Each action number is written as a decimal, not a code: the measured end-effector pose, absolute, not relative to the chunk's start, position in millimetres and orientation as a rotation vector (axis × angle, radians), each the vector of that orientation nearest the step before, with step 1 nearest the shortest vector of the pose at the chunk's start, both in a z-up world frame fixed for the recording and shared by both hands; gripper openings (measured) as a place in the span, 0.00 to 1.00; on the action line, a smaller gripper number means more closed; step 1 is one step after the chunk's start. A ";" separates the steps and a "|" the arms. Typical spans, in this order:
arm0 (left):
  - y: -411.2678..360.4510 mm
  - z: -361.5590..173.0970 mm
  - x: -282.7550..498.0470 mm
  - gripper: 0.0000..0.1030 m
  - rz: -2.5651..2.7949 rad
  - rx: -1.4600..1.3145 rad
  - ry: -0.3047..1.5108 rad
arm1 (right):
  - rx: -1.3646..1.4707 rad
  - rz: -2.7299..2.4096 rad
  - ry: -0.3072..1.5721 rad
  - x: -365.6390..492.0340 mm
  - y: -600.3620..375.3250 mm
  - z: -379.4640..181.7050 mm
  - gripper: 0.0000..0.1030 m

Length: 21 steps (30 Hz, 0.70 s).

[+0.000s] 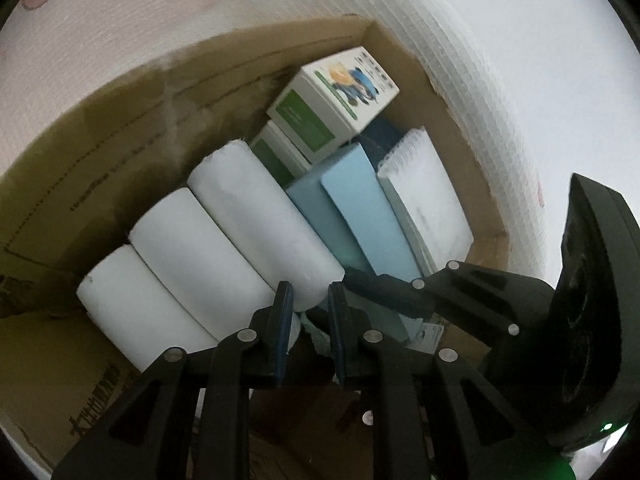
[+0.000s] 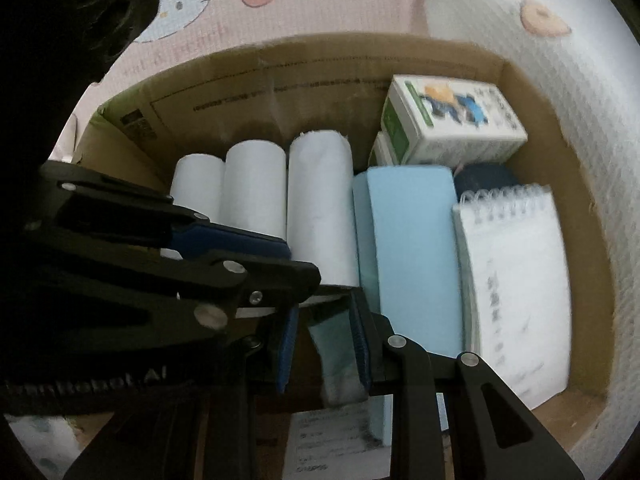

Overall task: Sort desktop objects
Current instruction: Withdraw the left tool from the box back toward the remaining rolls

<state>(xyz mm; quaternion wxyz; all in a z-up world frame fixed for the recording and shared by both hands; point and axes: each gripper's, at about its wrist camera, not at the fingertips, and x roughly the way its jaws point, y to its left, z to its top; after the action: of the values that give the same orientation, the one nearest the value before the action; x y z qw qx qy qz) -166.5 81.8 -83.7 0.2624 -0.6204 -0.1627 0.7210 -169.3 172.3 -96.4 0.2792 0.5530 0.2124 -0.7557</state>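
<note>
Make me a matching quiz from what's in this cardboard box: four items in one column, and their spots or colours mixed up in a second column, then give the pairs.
Column one:
1. paper rolls
2. spiral notepad
3. light blue boxes
4. green-and-white cartons

Column two:
A. stacked in the far corner
B. three white cylinders side by side
C. rightmost, wire binding on top
D. between rolls and notepad

Pairs: 1-B, 2-C, 3-D, 4-A
</note>
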 end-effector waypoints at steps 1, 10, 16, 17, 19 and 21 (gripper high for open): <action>80.4 -83.8 -166.4 0.18 1.949 -1.679 -0.445 | 1.474 -2.028 0.586 -168.8 171.2 -95.6 0.21; 64.5 -68.4 -150.4 0.35 2.000 -1.615 -0.452 | 1.545 -2.011 0.537 -167.2 179.4 -88.5 0.21; 35.0 -36.9 -134.5 0.48 2.143 -1.474 -0.472 | 1.511 -2.048 0.520 -151.8 186.6 -63.4 0.22; 24.6 -32.2 -132.0 0.48 2.162 -1.450 -0.489 | 1.502 -2.054 0.523 -148.9 186.1 -59.1 0.22; 8.3 -24.6 -122.1 0.48 2.201 -1.392 -0.541 | 1.476 -2.060 0.530 -143.4 182.8 -48.6 0.22; 0.4 -20.2 -125.6 0.48 2.252 -1.319 -0.589 | 1.440 -2.068 0.546 -135.6 178.0 -38.1 0.22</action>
<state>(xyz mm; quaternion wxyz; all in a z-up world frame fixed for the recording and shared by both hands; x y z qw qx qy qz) -125.6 0.4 -20.2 0.2312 -0.4796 -0.2143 0.8189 -135.6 178.0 -38.1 0.2777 0.5365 0.2032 -0.7706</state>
